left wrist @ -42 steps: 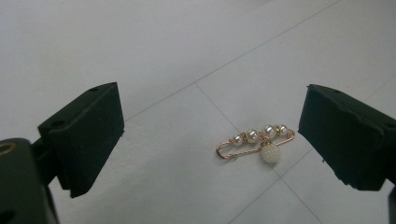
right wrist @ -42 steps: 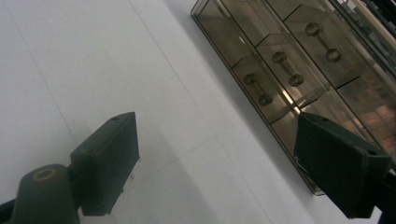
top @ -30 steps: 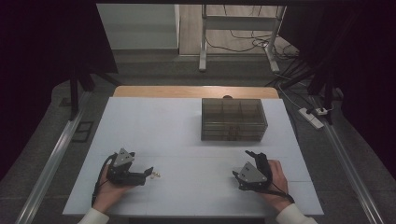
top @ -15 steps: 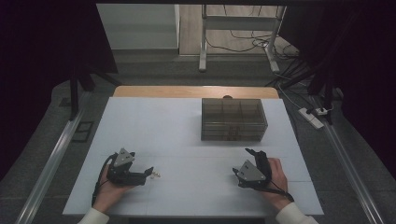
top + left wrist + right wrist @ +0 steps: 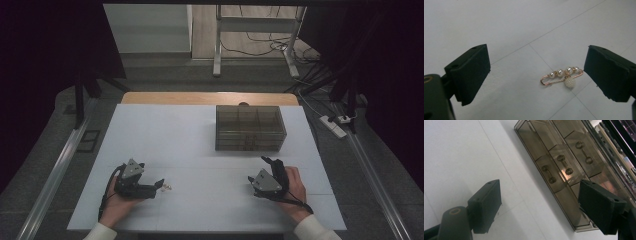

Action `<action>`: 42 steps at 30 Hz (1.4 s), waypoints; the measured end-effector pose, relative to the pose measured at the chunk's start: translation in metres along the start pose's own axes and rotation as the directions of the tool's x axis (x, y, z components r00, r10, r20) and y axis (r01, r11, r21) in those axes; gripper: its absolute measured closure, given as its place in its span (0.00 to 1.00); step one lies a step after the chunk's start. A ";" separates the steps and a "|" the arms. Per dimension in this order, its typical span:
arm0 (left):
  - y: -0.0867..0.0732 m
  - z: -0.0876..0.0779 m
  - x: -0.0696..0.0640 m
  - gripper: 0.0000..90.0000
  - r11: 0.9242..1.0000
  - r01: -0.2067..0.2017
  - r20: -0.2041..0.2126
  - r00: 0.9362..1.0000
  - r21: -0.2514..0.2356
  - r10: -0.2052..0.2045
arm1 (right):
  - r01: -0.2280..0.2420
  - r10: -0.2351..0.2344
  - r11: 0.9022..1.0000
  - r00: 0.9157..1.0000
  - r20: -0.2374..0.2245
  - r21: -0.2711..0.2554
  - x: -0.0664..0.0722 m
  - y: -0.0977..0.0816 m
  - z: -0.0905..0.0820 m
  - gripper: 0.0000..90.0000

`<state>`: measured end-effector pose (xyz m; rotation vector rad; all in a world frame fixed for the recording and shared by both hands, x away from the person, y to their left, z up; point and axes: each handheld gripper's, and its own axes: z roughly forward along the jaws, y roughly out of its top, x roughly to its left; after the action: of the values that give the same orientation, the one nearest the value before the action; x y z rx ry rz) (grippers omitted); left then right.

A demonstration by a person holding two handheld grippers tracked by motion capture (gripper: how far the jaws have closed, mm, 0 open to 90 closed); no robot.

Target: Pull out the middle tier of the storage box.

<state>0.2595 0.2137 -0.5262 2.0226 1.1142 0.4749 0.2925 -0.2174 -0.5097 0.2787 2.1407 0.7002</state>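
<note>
Left tongs (image 5: 537,75) gaping around brooch (image 5: 562,76) on counter (image 5: 200,145), ready to pinch. Right tongs (image 5: 539,207) just closing slightly (empty, wide), aimed at box (image 5: 564,162) ahead.

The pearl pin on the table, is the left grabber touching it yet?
Cannot tell. In the left gripper view the pearl pin lies flat between the open jaws of the left gripper; its tip reaches the right-hand jaw's edge, with no plain gap or contact.

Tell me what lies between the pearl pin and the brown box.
Bare white table in the high view, nothing between pearl pin and brown box.
</note>
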 end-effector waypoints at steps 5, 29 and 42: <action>0.000 0.000 0.000 0.08 1.000 0.001 -0.001 1.000 0.000 -0.001 | 0.006 -0.006 1.000 1.000 0.000 -0.001 0.000 0.001 0.003 0.22; 0.000 -0.001 0.001 0.08 1.000 0.000 -0.001 1.000 -0.002 0.000 | 0.011 -0.011 1.000 0.999 0.031 -0.009 -0.012 0.008 0.018 0.24; 0.000 -0.001 0.001 0.08 1.000 0.002 -0.001 1.000 -0.001 -0.002 | 0.037 -0.037 0.999 0.998 0.046 -0.003 -0.015 0.010 0.029 0.25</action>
<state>0.2594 0.2148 -0.5262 2.0199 1.1165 0.4755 0.3243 -0.2042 -0.5079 0.2508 2.0952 0.6701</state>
